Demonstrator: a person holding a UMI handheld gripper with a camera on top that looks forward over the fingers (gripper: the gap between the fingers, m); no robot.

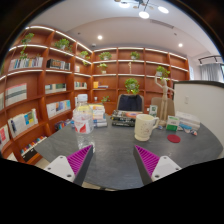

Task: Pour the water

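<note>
My gripper (113, 162) is open and empty over the near part of a round grey table (115, 145). Its two fingers with magenta pads (80, 159) stand wide apart with bare tabletop between them. A cream pitcher-like cup (145, 126) stands on the table beyond the right finger. A clear bottle with a pink label (84, 118) and other small containers (98, 123) stand beyond the left finger. Nothing touches the fingers.
Small items, one red (174, 138), and boxes (186, 124) lie at the table's far right. A blue chair (130, 102) stands behind the table. Curved wooden bookshelves (40, 85) with books and plants line the wall. A white cabinet (198, 100) is at the right.
</note>
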